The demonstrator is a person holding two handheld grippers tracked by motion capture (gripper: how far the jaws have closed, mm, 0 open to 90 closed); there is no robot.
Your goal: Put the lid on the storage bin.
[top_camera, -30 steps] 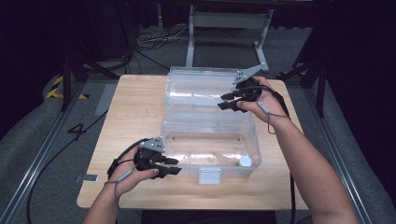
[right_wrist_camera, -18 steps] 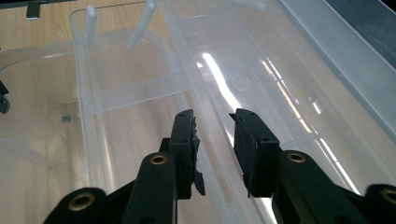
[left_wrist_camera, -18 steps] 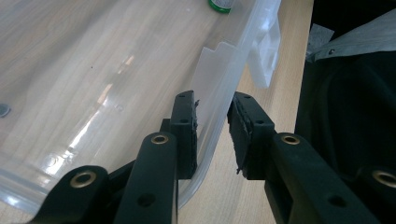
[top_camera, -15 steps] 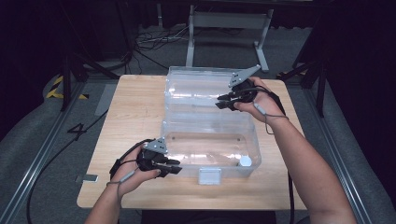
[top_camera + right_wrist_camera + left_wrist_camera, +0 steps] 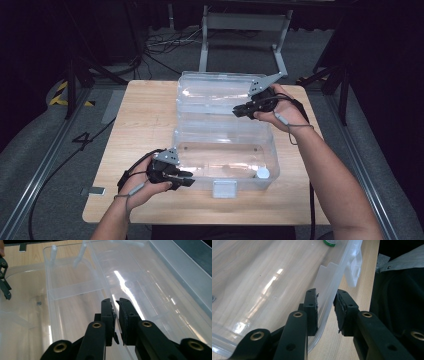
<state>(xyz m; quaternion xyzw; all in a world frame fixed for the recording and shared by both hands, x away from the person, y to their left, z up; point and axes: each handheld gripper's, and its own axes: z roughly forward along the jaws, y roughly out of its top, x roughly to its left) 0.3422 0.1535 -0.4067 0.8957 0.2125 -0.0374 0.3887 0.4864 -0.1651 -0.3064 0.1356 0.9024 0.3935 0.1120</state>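
Clear plastic box [image 5: 225, 160] sits open on the wooden worktop [image 5: 140, 125], its base toward the near edge and its lid [image 5: 215, 95] hinged back toward the far edge. A small white-capped item [image 5: 262, 173] lies inside the base at its near right corner; a latch tab [image 5: 224, 188] hangs from the front wall.

Left hand-held gripper [image 5: 325, 311] is at the base's near left corner, straddling the rim: one pad lies against the inner side of the wall, the other stands just clear of the outer side, so no grip is made.

Right hand-held gripper [image 5: 117, 320] is at the lid's right edge. Its jaws have just been closing and are now clamped on the lid's thin rim.
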